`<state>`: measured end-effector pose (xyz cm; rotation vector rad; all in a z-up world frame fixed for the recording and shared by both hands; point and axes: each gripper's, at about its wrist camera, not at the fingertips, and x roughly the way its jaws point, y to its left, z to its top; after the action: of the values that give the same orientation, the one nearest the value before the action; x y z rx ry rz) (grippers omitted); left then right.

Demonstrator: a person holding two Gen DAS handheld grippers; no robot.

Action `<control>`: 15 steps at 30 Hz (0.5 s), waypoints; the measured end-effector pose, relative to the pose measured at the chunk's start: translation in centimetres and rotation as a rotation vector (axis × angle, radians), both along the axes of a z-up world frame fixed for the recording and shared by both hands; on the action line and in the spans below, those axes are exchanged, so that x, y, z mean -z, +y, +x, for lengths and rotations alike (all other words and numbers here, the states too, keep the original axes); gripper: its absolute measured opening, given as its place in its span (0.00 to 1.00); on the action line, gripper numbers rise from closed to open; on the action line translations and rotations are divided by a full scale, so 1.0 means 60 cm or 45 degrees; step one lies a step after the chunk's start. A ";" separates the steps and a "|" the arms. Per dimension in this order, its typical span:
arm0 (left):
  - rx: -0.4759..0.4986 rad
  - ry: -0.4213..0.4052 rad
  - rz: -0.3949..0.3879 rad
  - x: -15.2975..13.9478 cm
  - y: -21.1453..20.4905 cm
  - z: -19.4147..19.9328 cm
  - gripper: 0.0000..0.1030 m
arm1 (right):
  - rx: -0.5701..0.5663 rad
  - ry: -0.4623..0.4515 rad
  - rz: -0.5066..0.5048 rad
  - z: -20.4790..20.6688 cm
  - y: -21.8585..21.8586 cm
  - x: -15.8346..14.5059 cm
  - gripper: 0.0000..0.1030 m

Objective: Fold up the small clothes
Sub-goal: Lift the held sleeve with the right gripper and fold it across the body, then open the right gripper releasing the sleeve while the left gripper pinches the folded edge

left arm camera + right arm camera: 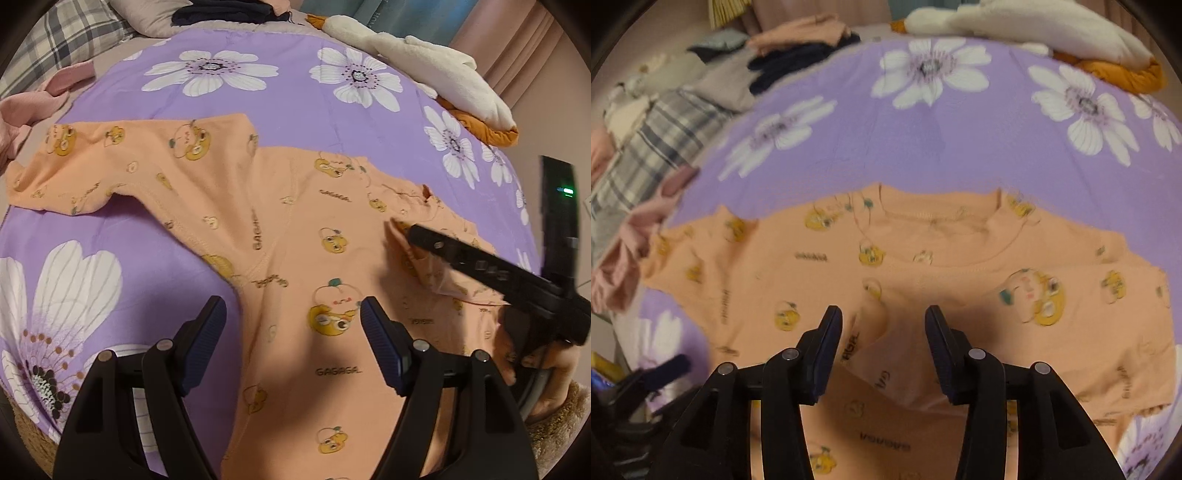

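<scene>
Your left gripper point(293, 345) gapes empty over shirt point(295, 236); right gripper point(883, 345) wide too. Shirt hem cut off near; right view blurred.

Warm, dim indoor light; fisheye bending at every edge.
The left wrist view is mostly sharp, with soft shadows under the left gripper point(293, 325) on the orange shirt point(295, 236). The right wrist view is motion-blurred throughout, worst at its left edge.
</scene>
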<state>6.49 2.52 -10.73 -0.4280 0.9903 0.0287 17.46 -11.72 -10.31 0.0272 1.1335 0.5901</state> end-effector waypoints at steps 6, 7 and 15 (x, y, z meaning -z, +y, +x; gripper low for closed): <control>0.081 -0.018 -0.052 -0.006 -0.029 0.035 0.73 | 0.219 -0.067 0.118 0.001 -0.114 -0.053 0.57; 0.099 -0.019 -0.072 -0.006 -0.034 0.043 0.73 | 0.286 -0.083 0.111 -0.002 -0.143 -0.057 0.57; 0.205 0.024 -0.157 0.019 -0.106 0.144 0.71 | 0.586 -0.056 0.082 -0.026 -0.288 -0.039 0.57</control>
<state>15.10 -3.86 -11.89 -0.4601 1.0462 -0.1747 15.89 -28.99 -7.94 0.3210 1.0207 0.2148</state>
